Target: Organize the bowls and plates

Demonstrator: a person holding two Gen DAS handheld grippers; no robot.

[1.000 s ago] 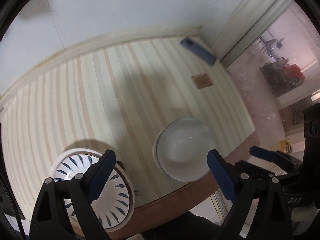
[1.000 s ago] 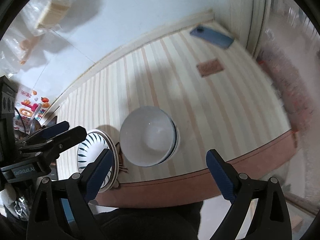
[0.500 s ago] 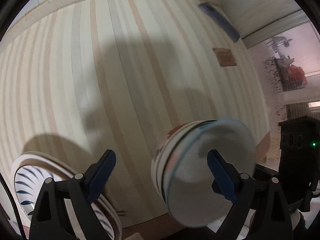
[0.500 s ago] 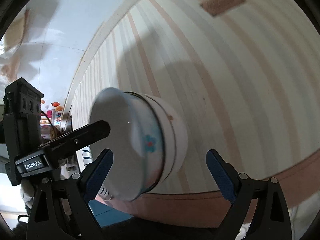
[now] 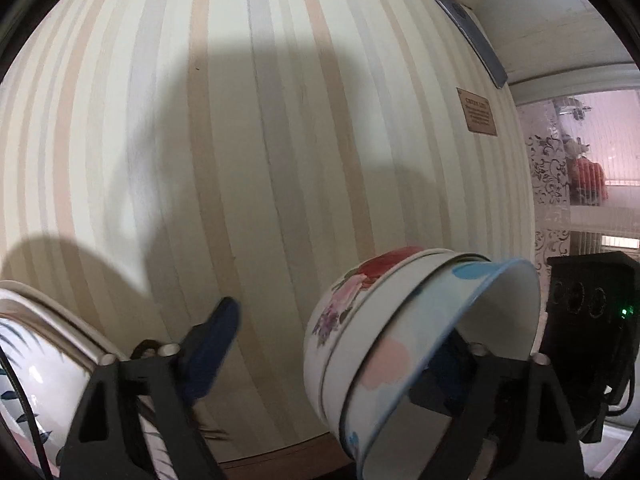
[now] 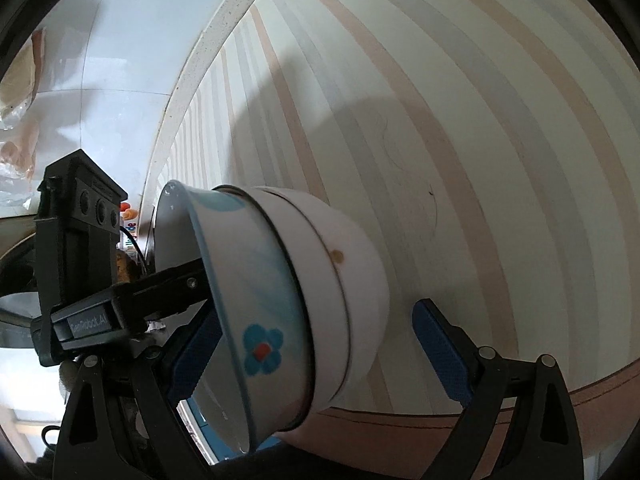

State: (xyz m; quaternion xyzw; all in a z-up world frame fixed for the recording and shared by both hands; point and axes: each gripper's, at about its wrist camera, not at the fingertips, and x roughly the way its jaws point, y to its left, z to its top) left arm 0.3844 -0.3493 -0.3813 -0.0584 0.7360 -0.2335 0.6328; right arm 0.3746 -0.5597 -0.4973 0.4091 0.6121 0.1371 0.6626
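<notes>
A stack of nested bowls (image 5: 360, 344) stands near the striped table's front edge; the top bowl (image 6: 256, 320) is white with a blue rim and a blue flower. My left gripper (image 5: 332, 332) straddles its wall. Its left pad (image 5: 216, 340) is outside and apart from the bowls, its right finger is inside and mostly hidden. These jaws are closing. My right gripper (image 6: 316, 316) has the stack between its fingers. Its right pad (image 6: 440, 352) stands clear of the lowest bowl, and its jaws are closing slightly. A blue-leaf plate (image 5: 28, 360) lies to the left.
The striped tablecloth (image 5: 260, 160) stretches away behind the bowls. A dark phone (image 5: 472, 36) and a small brown label (image 5: 480, 114) lie at the far right. The table's brown front edge (image 6: 560, 392) runs just below the bowls. The left gripper's black body (image 6: 76, 248) is close on the left.
Both grippers have come down from above the table to the bowl stack, which now fills the lower views. The left jaws have narrowed.
</notes>
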